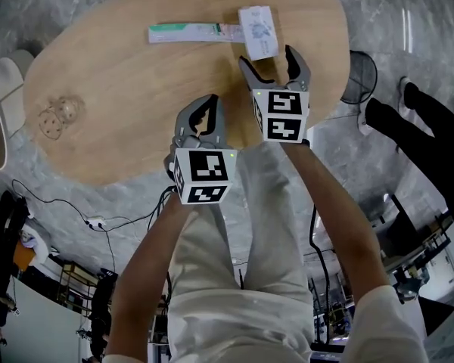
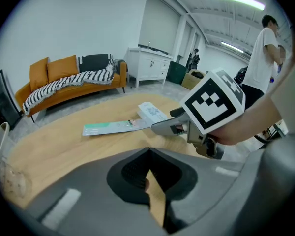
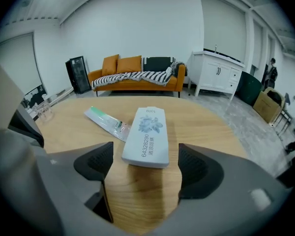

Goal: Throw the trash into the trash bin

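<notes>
Right gripper view shows the nearest business. The right gripper [image 3: 145, 149] has its jaws spread wide, and the near end of the white box [image 3: 147, 136] lies flat on the wooden table [image 3: 216, 132] right at their mouth, with neither pad touching it. Beside it in the head view, the left gripper [image 1: 206, 106] hangs over the table's near edge, jaws pressed together on nothing.

Beyond the box lies a flat green-and-white packet [image 1: 191, 32], one end meeting the box's left side. Further off, the black wire trash bin [image 1: 357, 78] stands on the floor past the table's right edge. Both bits of trash are on the table, and nothing is in the bin that I can see.

The box looks nearly as wide as the gap between the jaws. If the gripper comes in off-centre, I'd expect a jaw tip to shove the box along the table and into the packet rather than straddle it.

A pinch on the near end alone could let the box swing and slip out on the way over to the bin. The packet lies so flat that the jaws may just skid across it.
</notes>
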The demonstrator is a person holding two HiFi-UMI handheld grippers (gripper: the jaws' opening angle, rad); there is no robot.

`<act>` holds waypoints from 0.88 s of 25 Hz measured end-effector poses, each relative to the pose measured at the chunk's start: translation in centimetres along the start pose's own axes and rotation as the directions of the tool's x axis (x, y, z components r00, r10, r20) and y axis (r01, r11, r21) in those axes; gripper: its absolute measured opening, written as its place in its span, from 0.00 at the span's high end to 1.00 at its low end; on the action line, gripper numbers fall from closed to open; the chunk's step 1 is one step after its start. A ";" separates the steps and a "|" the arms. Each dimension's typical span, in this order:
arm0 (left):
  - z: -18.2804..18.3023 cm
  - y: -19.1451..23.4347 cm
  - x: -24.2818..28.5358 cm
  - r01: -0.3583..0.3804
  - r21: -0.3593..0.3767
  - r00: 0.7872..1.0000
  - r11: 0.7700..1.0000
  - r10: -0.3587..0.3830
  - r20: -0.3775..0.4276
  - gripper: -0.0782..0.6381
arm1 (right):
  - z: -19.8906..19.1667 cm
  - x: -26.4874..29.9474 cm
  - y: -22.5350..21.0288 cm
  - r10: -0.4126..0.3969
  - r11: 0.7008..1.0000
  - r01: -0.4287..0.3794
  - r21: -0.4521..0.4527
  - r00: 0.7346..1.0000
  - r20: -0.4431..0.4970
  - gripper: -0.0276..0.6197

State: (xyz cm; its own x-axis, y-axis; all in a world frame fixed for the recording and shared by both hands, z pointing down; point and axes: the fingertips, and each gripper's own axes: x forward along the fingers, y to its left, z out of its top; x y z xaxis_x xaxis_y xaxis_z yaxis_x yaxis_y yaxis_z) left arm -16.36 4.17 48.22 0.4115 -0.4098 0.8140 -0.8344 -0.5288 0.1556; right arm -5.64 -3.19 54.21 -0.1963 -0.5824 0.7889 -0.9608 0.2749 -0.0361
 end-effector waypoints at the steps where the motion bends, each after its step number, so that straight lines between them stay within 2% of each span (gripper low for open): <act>1: -0.2 0.3 -0.1 -0.005 -0.003 1.000 1.000 0.005 -0.001 0.89 | -0.2 0.4 -0.2 -0.008 1.000 0.008 0.000 1.000 -0.015 0.29; 4: -0.9 1.1 -0.3 -0.017 -0.017 1.000 1.000 0.017 -0.005 0.89 | -0.8 1.4 -0.6 -0.033 0.999 0.031 -0.028 0.998 -0.054 0.43; 15: -0.8 0.0 -0.2 -0.009 -0.004 1.000 1.000 0.009 -0.002 0.89 | -0.6 -0.5 -1.0 -0.018 0.999 0.016 -0.051 1.000 -0.022 0.43; 22: -0.5 -1.9 0.4 0.012 0.028 1.000 1.000 -0.011 -0.004 0.89 | -1.2 -2.3 -2.1 -0.006 1.000 0.006 -0.019 1.000 0.006 0.43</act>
State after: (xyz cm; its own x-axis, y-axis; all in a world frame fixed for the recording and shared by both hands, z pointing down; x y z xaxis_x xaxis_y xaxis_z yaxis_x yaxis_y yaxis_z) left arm -14.78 5.45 48.50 0.4197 -0.4010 0.8143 -0.8190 -0.5540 0.1493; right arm -2.94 -1.49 53.26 -0.1917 -0.5884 0.7855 -0.9580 0.2860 -0.0195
